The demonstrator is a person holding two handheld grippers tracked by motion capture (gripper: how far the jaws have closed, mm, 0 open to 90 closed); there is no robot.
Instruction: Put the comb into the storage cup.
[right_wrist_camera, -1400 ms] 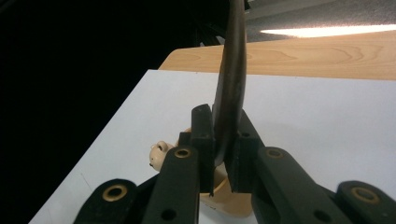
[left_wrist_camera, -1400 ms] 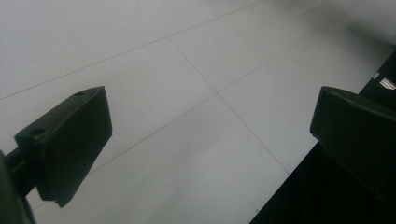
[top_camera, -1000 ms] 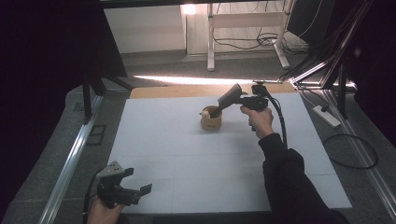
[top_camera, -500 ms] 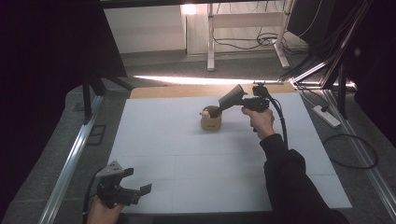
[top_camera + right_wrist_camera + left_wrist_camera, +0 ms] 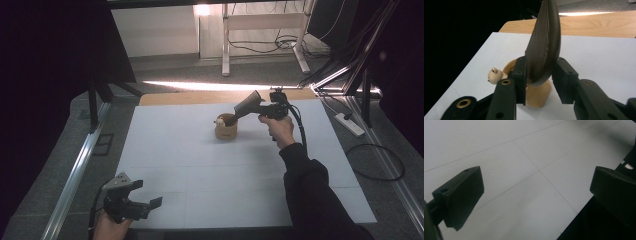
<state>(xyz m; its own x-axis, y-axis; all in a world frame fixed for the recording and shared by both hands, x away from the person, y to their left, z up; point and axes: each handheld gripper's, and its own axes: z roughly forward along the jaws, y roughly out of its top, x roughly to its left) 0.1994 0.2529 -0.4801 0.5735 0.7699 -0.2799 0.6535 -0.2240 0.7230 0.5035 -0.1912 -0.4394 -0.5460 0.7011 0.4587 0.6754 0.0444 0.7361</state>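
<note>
The dark ribbed comb (image 5: pixel 544 40) stands clamped between the right gripper (image 5: pixel 540 75)'s fingers, tilted over the tan cup (image 5: pixel 226 127) mid-surface, likely for lowering it inside. The left gripper (image 5: pixel 131 200) idles near the white surface (image 5: pixel 200 165)'s front edge, fingers spread, empty. Beyond lies grey floor and cables.

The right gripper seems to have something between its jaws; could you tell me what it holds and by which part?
The right gripper is shut on a dark ridged comb-like tool, clamped at its lower end, over the wooden cup. The left gripper holds nothing.
</note>
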